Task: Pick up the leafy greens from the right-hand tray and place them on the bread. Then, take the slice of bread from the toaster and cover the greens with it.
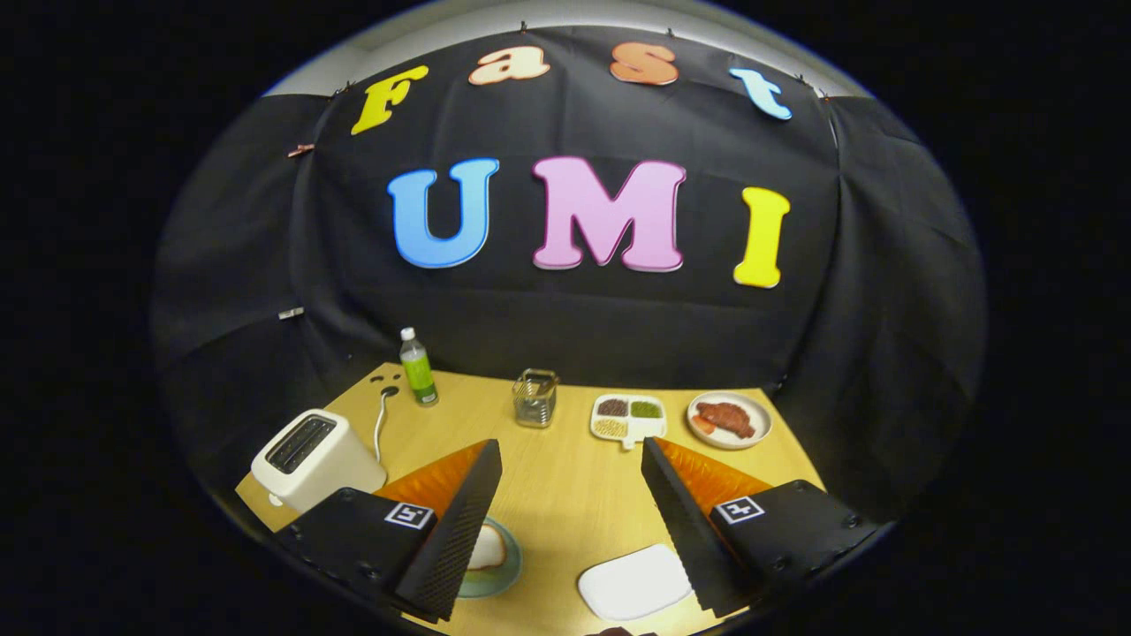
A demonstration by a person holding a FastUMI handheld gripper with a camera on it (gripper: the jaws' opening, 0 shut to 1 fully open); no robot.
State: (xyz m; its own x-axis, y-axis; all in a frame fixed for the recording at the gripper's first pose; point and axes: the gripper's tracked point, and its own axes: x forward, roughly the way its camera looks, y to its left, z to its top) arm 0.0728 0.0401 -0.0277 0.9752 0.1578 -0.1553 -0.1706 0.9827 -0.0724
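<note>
Pale wood-grain tabletop (565, 495) runs ahead of you, square-edged and ringed by draped black cloth, with a broad bare stretch down its middle. Your gripper (573, 461) hangs above the near end with its two ridged, wedge-shaped fingers spread wide and nothing between them; each carries a small square black-and-white marker. Beside the left finger sits a boxy, smooth white toaster (316, 458) with a dark slot on top and a white cord curling behind it. Under that finger's tip a slice of bread (488, 548) rests on a round greenish plate (505, 570), partly hidden. Near the right finger lies a smooth white rounded-rectangle tray (634, 581), bare on the part you can see; you cannot make out the leafy greens. Along the far edge stand a green-labelled bottle (417, 367), its writing too small to read, a wire mesh holder (536, 397), a white divided dish (628, 417) of grains and a round plate of meat (730, 419).
</note>
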